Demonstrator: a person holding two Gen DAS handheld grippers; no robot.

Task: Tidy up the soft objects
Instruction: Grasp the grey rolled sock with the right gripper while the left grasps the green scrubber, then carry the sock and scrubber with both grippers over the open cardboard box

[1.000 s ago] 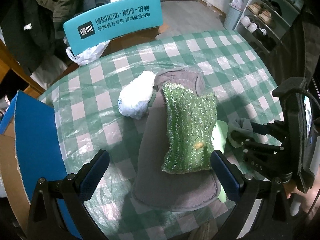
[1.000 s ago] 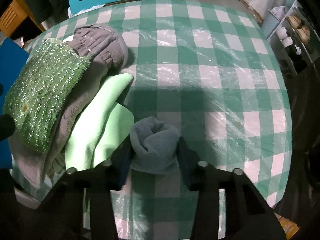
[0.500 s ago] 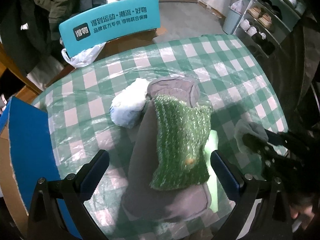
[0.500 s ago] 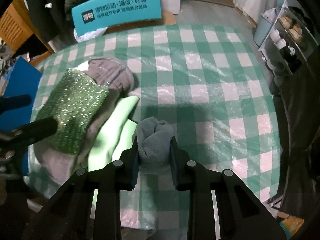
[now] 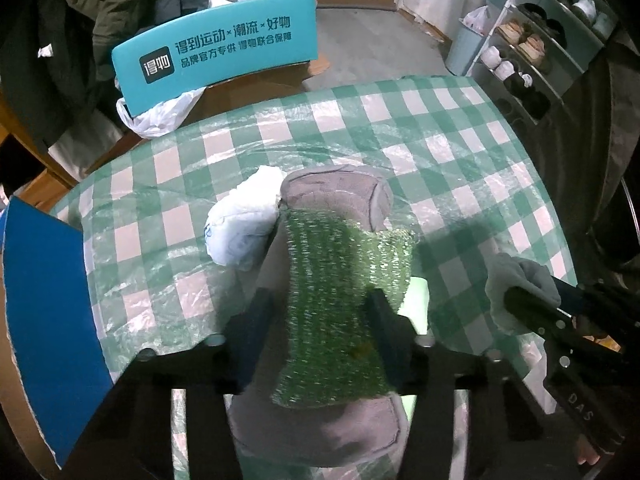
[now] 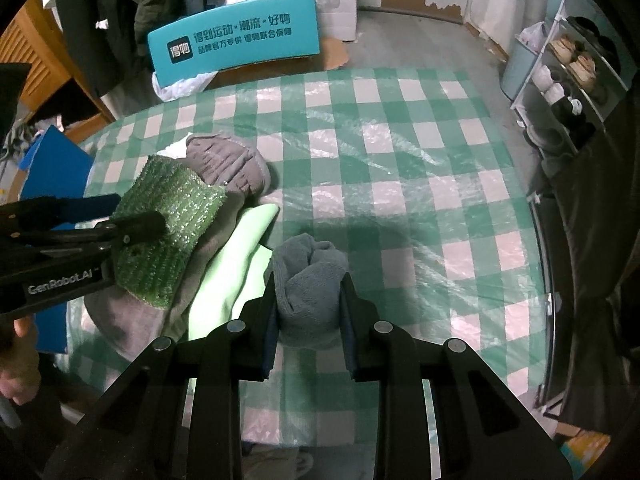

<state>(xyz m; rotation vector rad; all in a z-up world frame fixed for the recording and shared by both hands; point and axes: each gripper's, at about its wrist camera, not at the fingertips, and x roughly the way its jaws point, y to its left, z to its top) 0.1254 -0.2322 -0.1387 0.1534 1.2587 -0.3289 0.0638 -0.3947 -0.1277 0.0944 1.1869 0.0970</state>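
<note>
My left gripper (image 5: 320,320) is shut on a sparkly green cloth (image 5: 340,288) that lies on a long grey fleece piece (image 5: 320,436); it also shows in the right wrist view (image 6: 132,228) gripping the green cloth (image 6: 168,216). My right gripper (image 6: 308,304) is shut on a rolled blue-grey towel (image 6: 308,280) held above the table; the towel shows in the left wrist view (image 5: 520,280). A light green cloth (image 6: 228,276) lies under the grey fleece (image 6: 228,160). A white bundle (image 5: 244,224) sits left of the pile.
The round table has a green-and-white checked cover (image 6: 400,168). A teal chair back with printed text (image 5: 216,52) stands behind it. A blue board (image 5: 48,312) leans at the left. A shoe rack (image 6: 568,76) stands at the right.
My left gripper has closed on the green cloth. My right gripper has lifted the blue-grey towel off the table and pulled back.
</note>
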